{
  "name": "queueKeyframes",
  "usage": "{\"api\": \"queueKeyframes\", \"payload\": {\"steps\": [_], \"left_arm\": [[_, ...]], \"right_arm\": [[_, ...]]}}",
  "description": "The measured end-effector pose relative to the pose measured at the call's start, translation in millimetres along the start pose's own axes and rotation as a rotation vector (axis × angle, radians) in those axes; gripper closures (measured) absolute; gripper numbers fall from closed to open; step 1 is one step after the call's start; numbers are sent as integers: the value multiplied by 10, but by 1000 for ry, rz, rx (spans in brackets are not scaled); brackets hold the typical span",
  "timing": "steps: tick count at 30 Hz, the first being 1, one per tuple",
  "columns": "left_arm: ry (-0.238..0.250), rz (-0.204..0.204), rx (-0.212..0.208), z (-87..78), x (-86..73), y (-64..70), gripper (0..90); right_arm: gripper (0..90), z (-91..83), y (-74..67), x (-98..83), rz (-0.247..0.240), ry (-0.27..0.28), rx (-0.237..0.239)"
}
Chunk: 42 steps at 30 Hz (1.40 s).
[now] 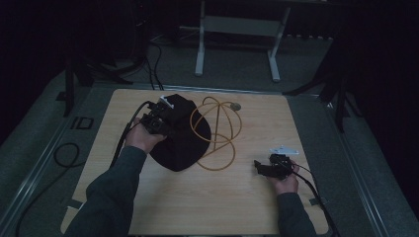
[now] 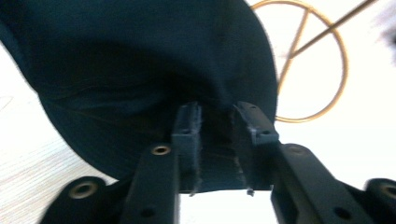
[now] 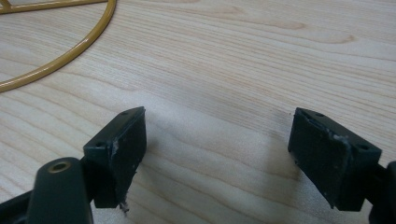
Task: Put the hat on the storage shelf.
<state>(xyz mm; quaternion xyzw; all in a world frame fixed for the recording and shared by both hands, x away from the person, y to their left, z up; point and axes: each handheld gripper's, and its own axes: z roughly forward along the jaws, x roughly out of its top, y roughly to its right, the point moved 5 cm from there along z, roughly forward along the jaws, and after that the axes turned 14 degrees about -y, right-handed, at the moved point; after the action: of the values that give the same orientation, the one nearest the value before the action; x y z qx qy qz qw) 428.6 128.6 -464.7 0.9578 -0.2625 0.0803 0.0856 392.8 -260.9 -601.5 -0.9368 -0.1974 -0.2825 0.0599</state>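
high view first, near to far: two sleeved forearms come in from the bottom edge. the right gripper (image 1: 260, 167) sits low on the wooden table (image 1: 247, 207), well apart from everything else, jaws spread wide over bare wood with nothing between them. you can see that clearly in the right gripper view, with just a curve of the yellow cord (image 3: 60, 58) off in the corner.

further up, the left gripper (image 1: 163, 116) is on the black cap (image 1: 185, 138). in the left gripper view its jaws are pinching a fold of the dark fabric at the cap's edge, and the cloth looks bunched between the pads. the cap lies left of centre on the table, with the cord looping in rings just beside it on the right, and part of one loop lying across the cap. a small round thing (image 1: 236, 105) sits at the far end of the cord, can't tell what it is. past the table there's a white metal frame (image 1: 237, 44) on the floor.

what could go wrong imo: the grip is only on a thin bit of fabric, so a quick pull could let it slip out. also, since that loop lies on the cap, lifting or dragging the cap might snag the cord and haul the whole tangle along.
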Motion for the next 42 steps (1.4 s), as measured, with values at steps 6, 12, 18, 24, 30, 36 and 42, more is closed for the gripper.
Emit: {"api": "queueKeyframes", "payload": {"steps": [6,12,18,24,30,36,42], "left_arm": [[-11,9,-5,-1,-12,-28,867],[-61,26,34,-60,-141,-101,883],[-145,23,57,-152,-309,-259,883],[-188,-9,26,-160,-333,-360,746],[-248,-25,44,6,-222,-342,679],[-306,-43,119,91,-83,-330,709],[-351,-53,127,120,2,-373,818]], "right_arm": [[191,1,0,1,-1,0,0],[191,1,0,1,-1,0,0],[192,1,0,1,-1,0,0],[192,1,1,1,-3,0,0],[192,2,1,2,-3,0,0],[192,2,1,2,-2,0,0],[192,2,1,3,-3,0,0]]}}
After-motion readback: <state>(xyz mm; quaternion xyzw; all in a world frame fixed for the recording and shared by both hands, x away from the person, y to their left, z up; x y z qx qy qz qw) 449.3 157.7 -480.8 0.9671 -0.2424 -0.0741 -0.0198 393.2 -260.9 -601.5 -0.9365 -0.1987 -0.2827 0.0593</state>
